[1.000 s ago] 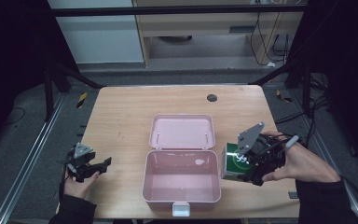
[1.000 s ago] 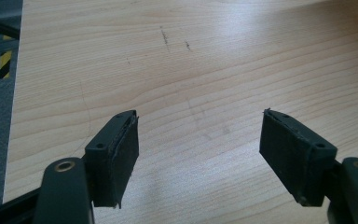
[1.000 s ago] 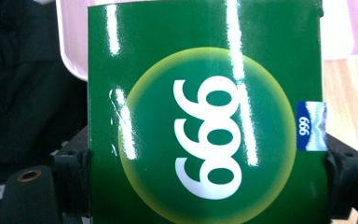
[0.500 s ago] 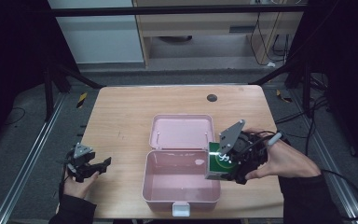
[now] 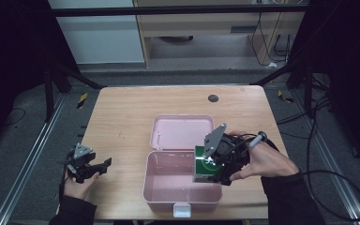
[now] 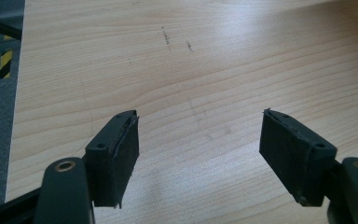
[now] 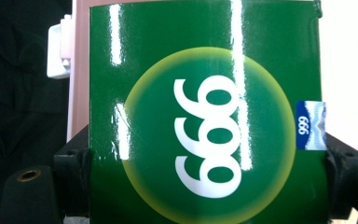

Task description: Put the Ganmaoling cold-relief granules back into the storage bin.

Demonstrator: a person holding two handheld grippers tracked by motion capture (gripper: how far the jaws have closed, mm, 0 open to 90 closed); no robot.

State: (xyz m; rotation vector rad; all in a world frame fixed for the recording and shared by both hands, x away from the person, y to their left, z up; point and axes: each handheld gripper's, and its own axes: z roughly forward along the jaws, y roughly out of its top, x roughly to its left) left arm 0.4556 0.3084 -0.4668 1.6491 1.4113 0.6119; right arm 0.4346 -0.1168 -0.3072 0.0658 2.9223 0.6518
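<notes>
A glossy green box (image 5: pixel 205 165) with a yellow-ringed circle and white "999" print (image 7: pixel 209 135) is clamped between the jaws of my right gripper (image 5: pixel 212 169). It hangs over the right part of the open pink case (image 5: pixel 166 187), whose lid (image 5: pixel 182 131) lies flat behind it. In the right gripper view the box hides most of the case; a white latch (image 7: pixel 58 46) shows at upper left. My left gripper (image 5: pixel 99 168) rests near the table's front left edge, open, with bare wood between its pads (image 6: pixel 116 154).
The wooden table (image 5: pixel 122 117) has a dark round hole (image 5: pixel 213 98) at the back right. A white clasp (image 5: pixel 182 209) sticks out at the case's front. Metal rails and cables run along the floor on both sides.
My right gripper has carried the green box leftward from beside the case to over its right part. The left gripper has stayed still.
</notes>
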